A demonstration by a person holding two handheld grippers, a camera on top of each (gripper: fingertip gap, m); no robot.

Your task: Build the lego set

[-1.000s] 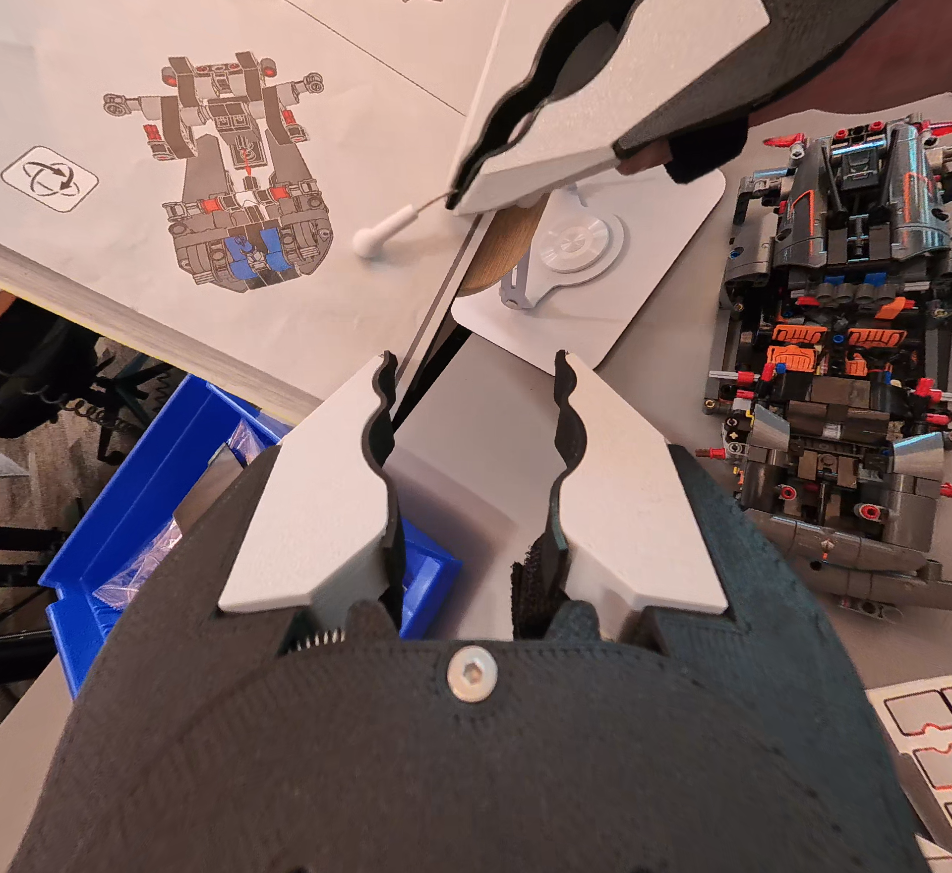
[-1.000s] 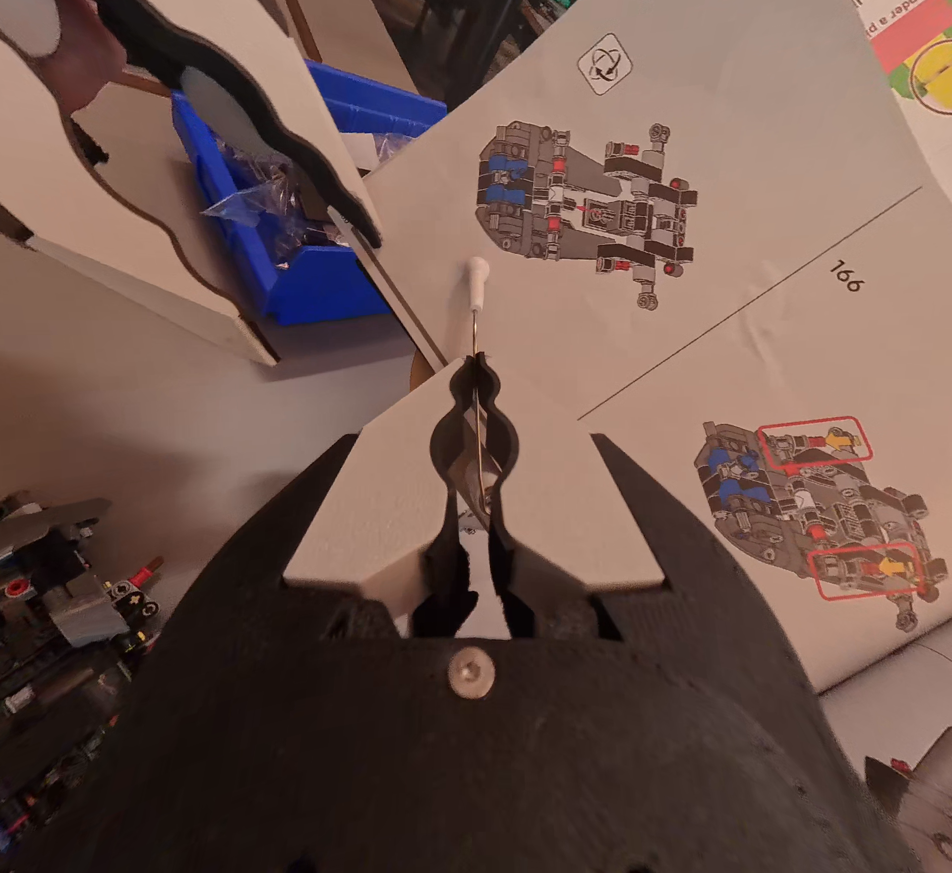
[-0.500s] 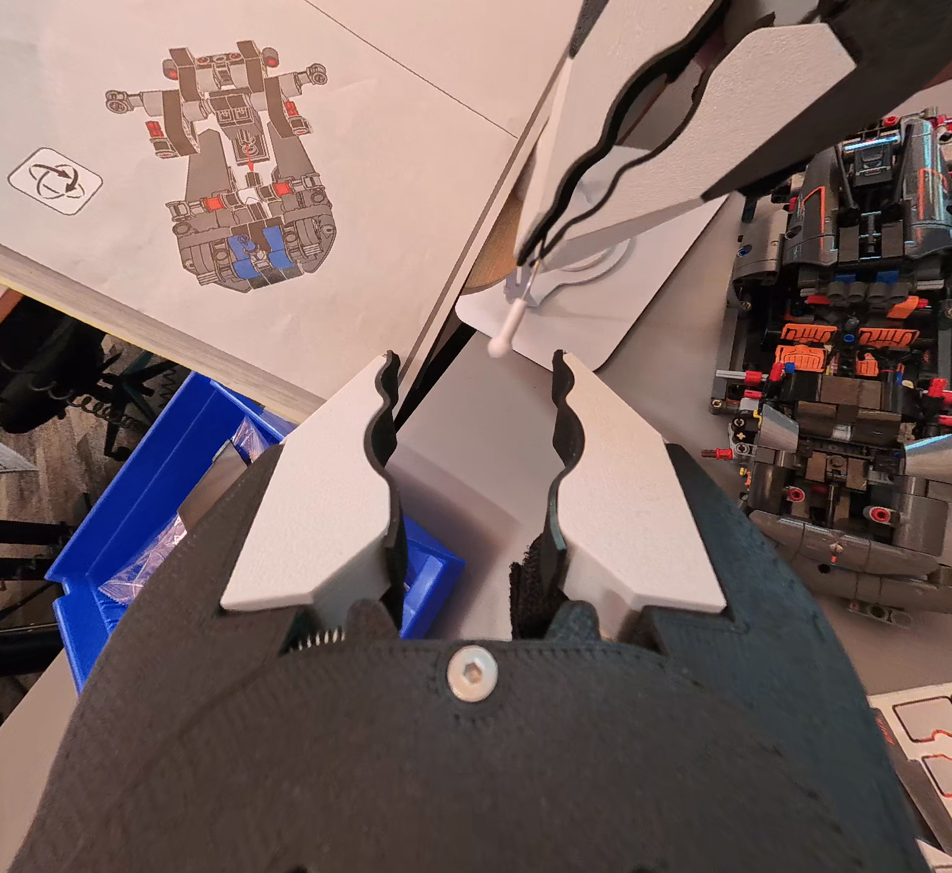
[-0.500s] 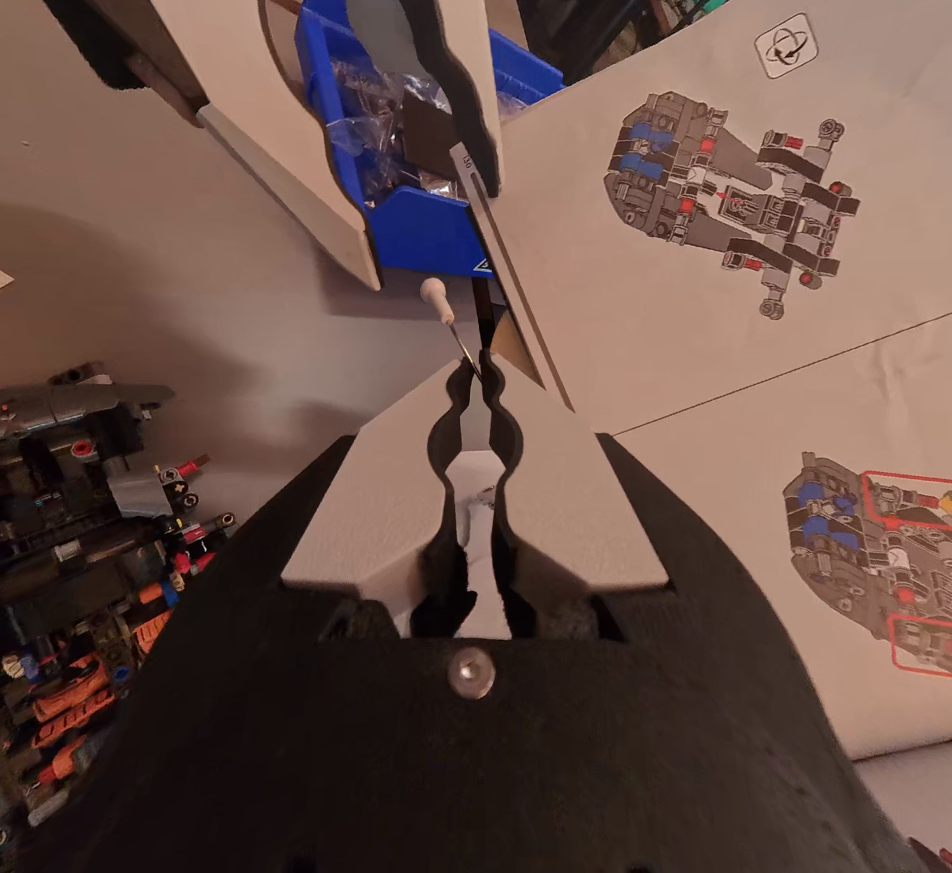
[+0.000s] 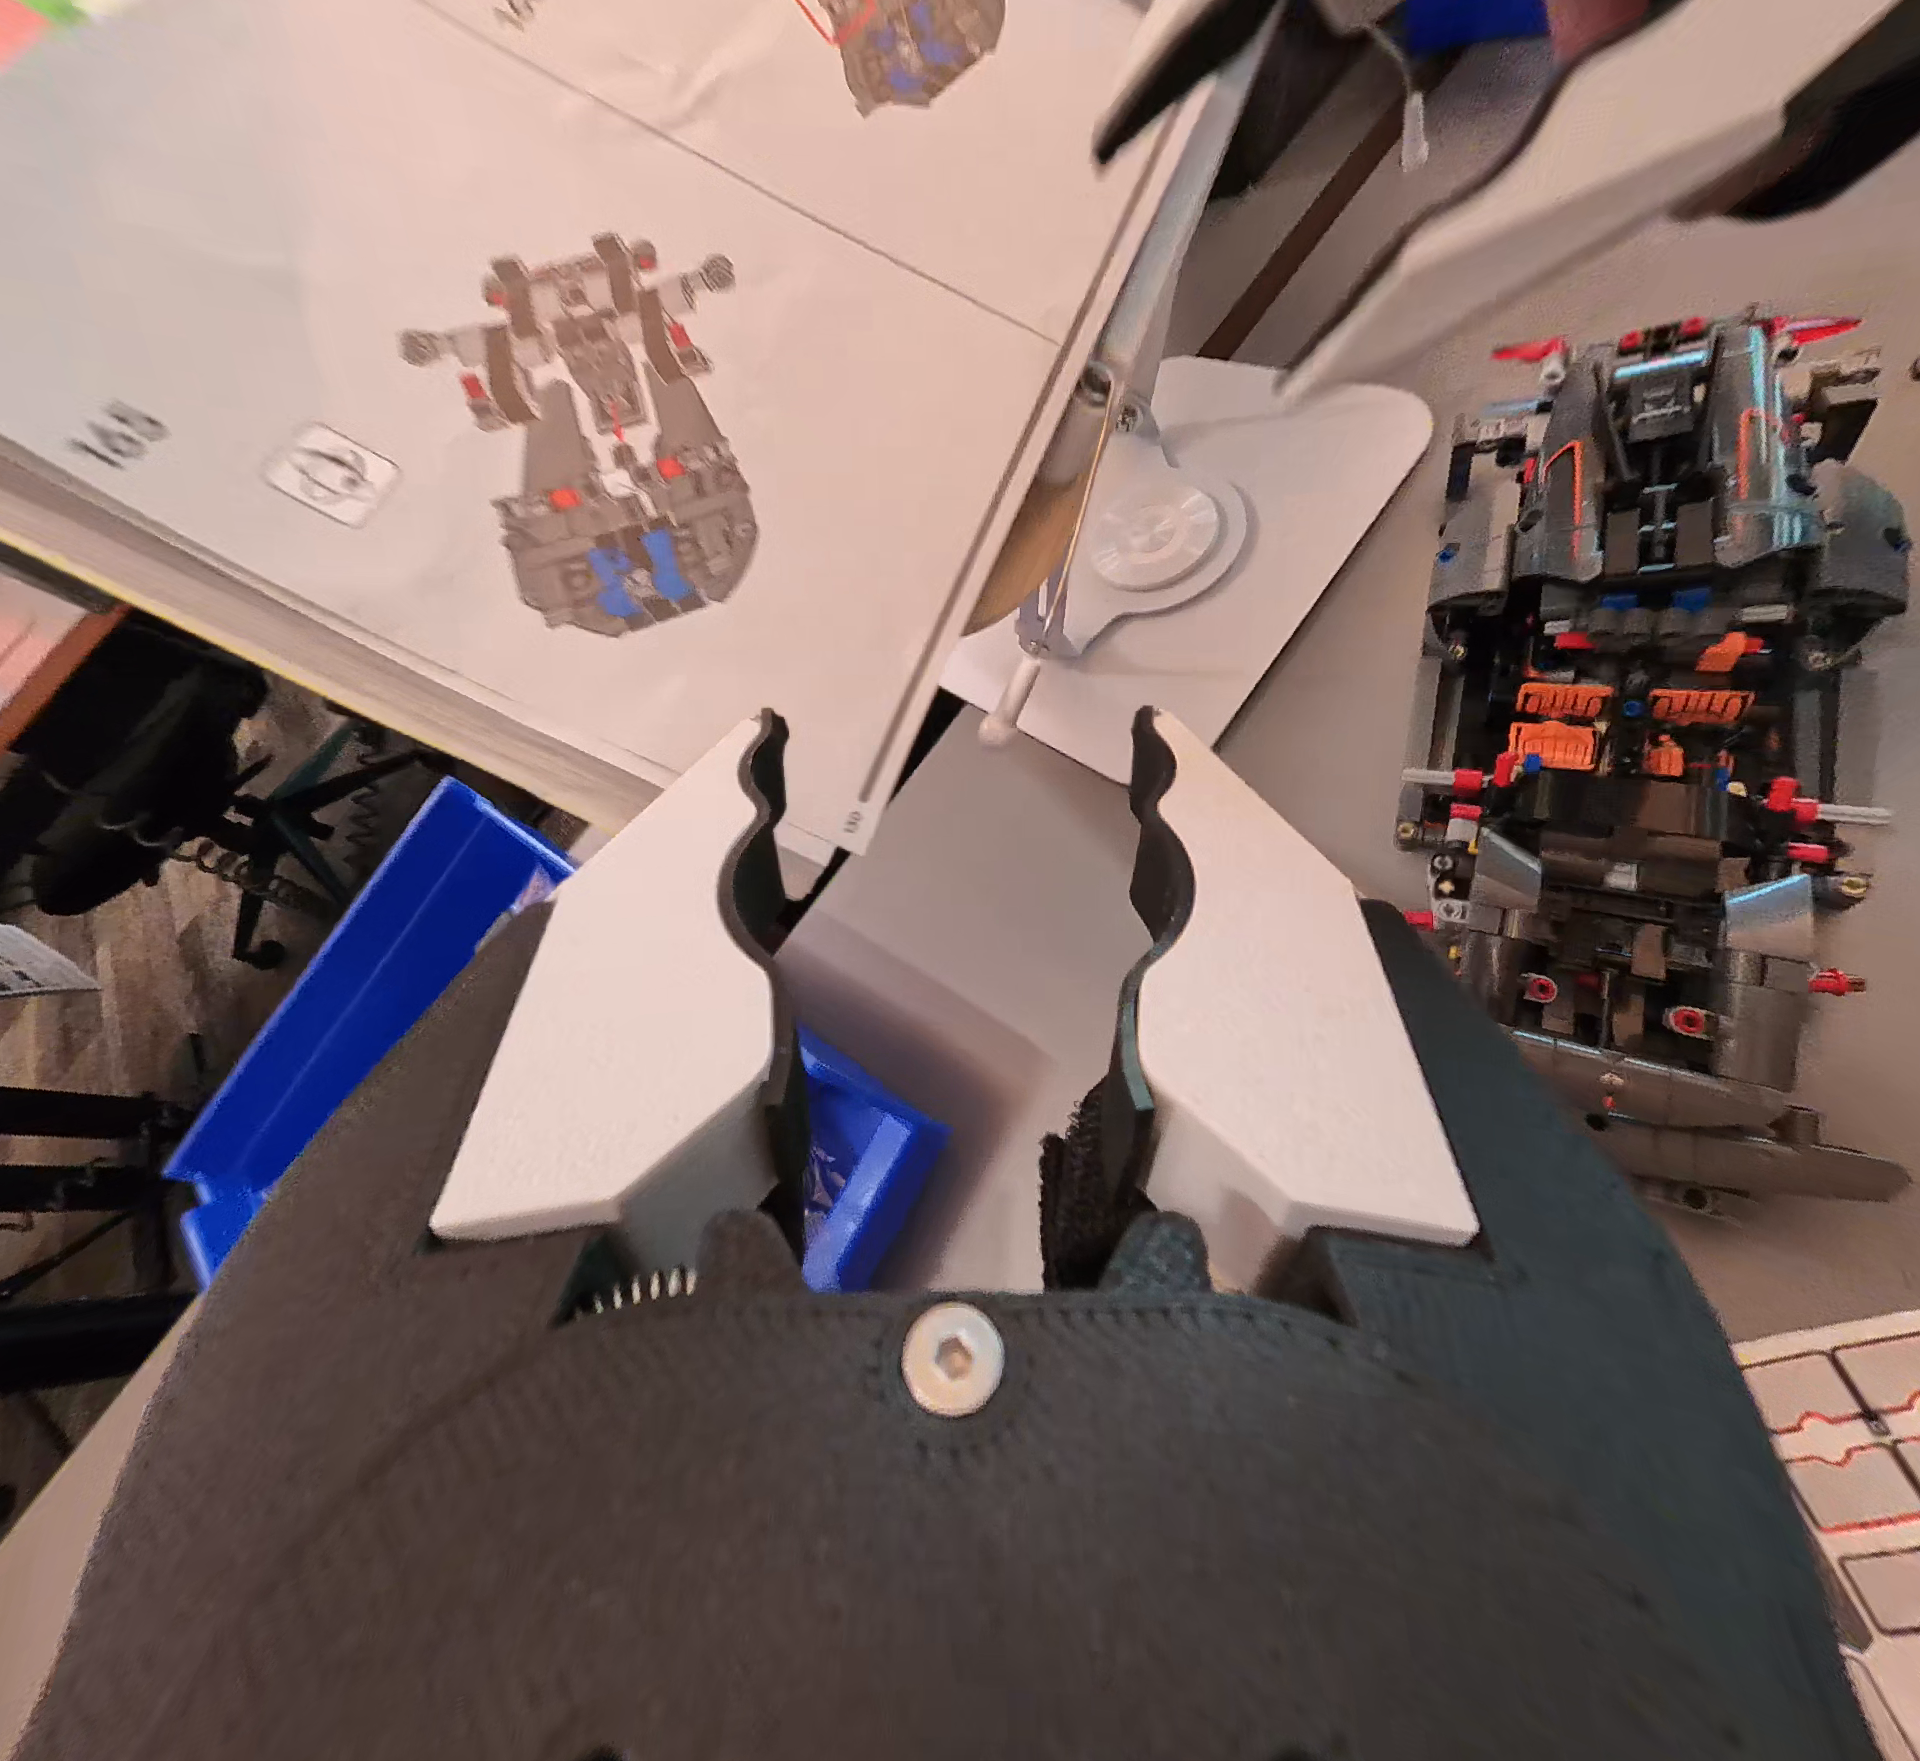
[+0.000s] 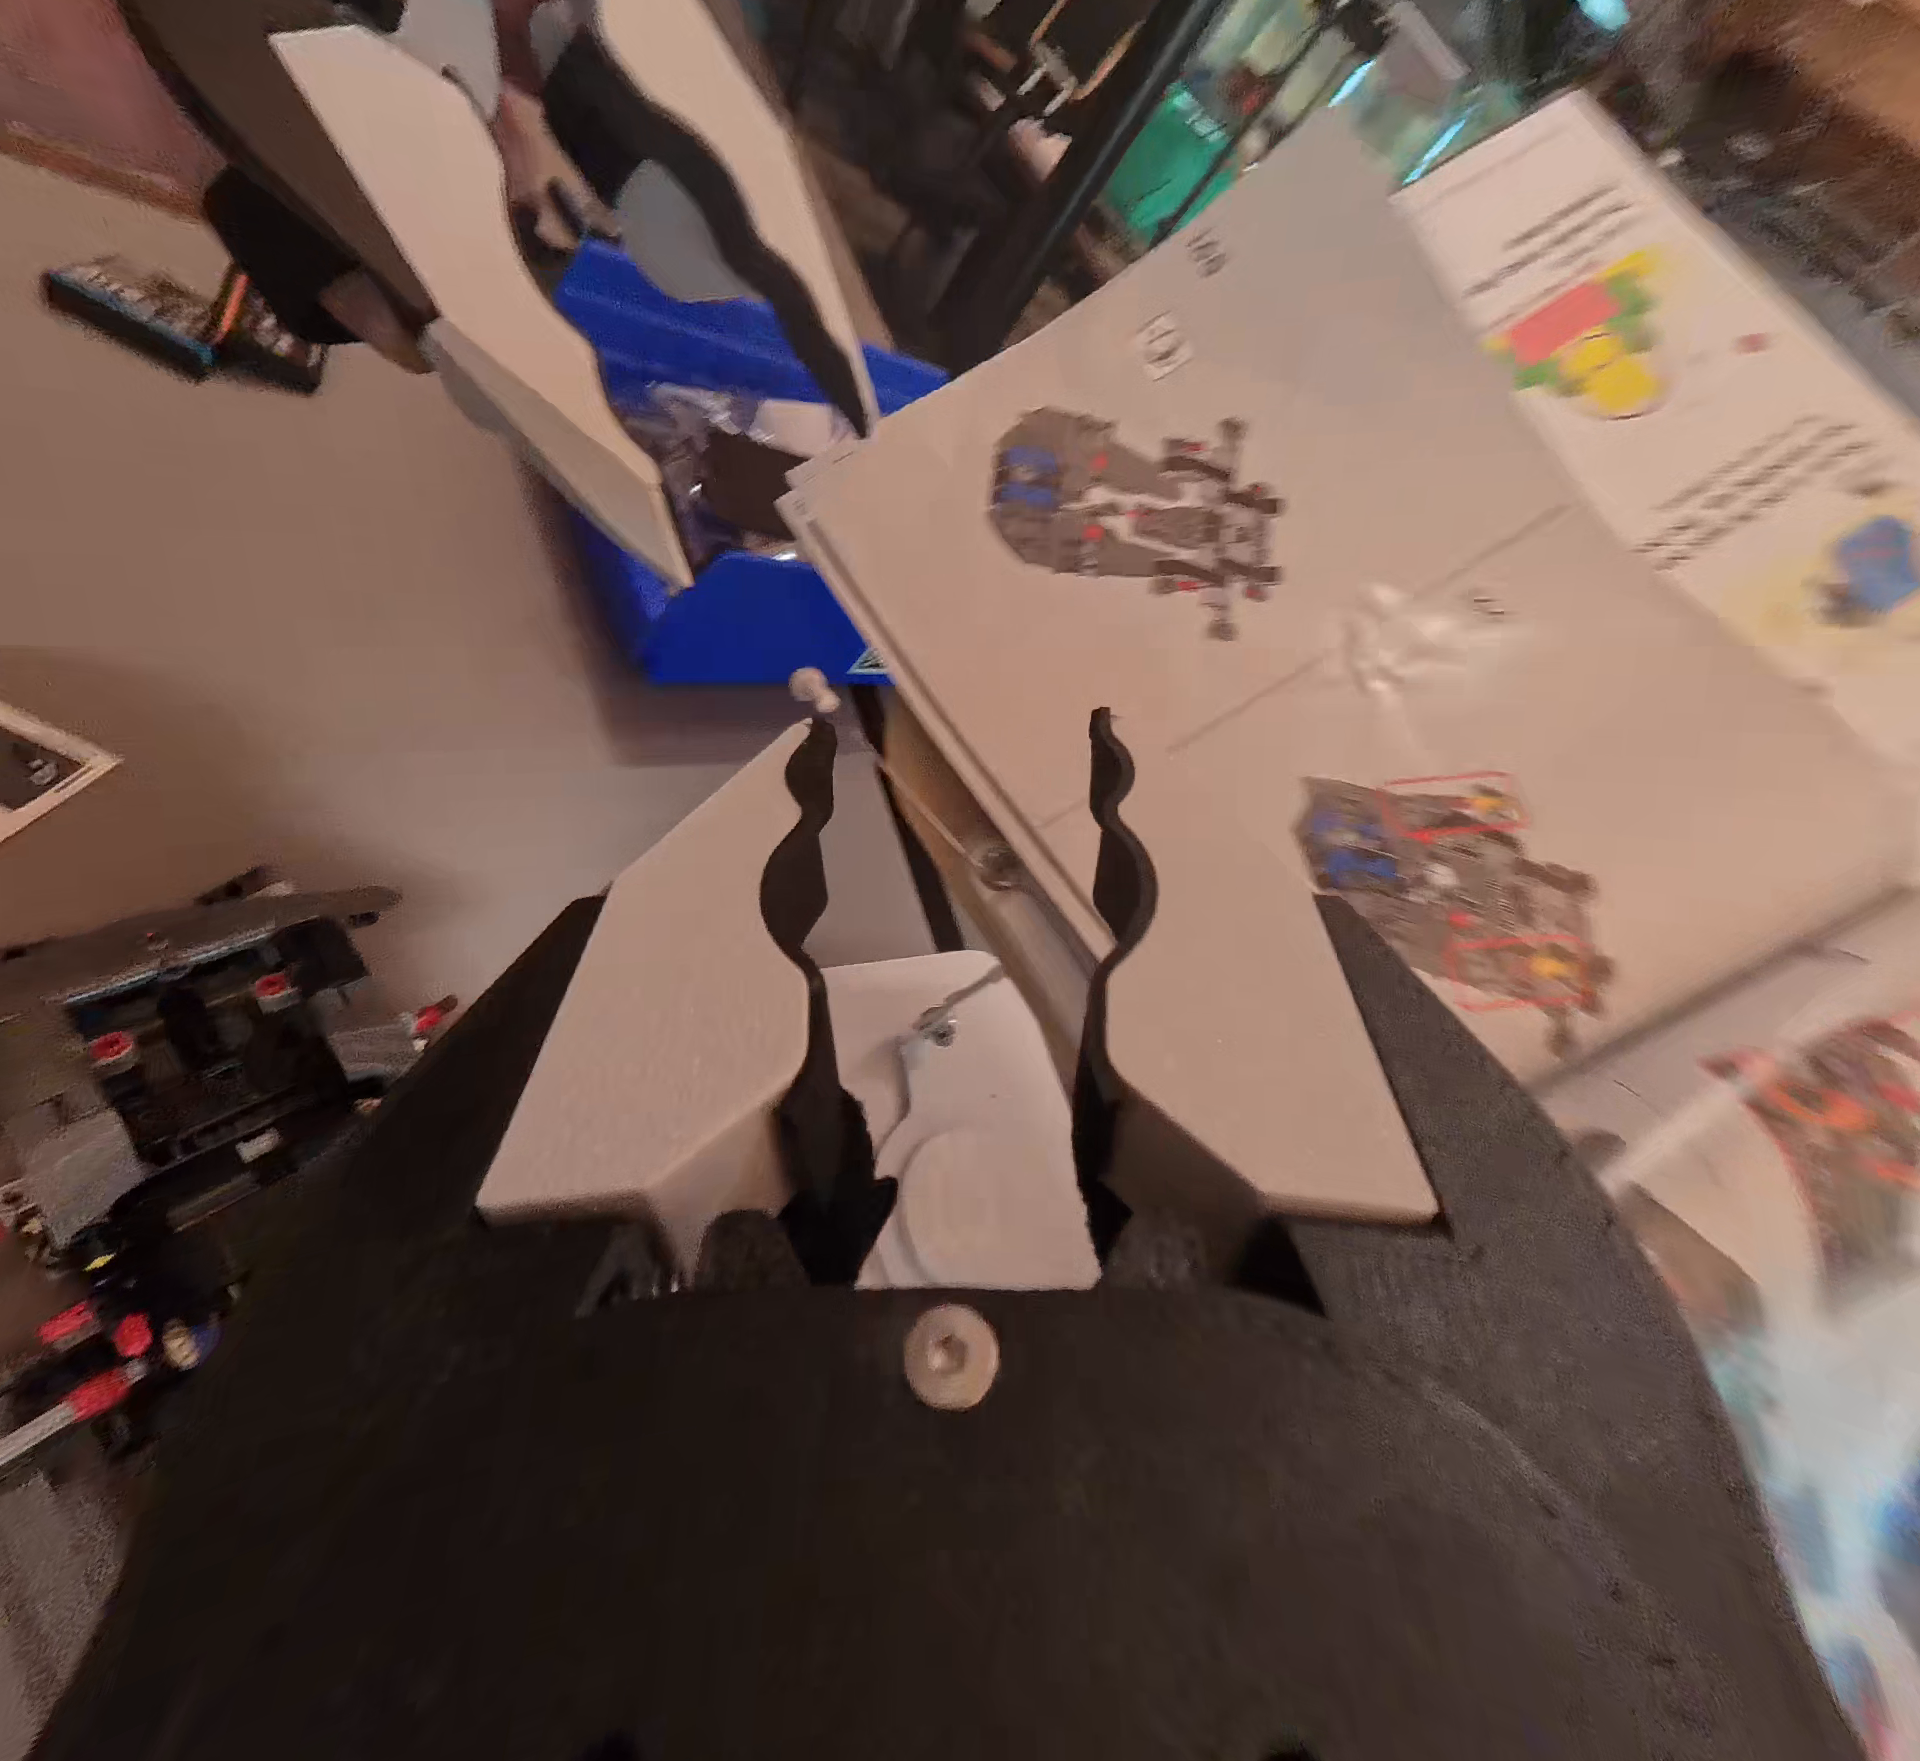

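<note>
Both grippers' jaws spread, empty; lego car (image 5: 1652, 745) lies right of left gripper (image 5: 954, 724).

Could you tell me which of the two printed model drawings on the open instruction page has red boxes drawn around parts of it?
The drawing nearer the right gripper, at the page's lower right; the other printed drawing has no boxes.

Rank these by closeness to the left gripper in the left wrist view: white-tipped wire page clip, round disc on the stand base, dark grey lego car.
1. White-tipped wire page clip, just ahead of the left gripper fingertips.
2. Round disc, farther ahead, on the white stand base.
3. Dark grey lego car, off to the right.
</note>
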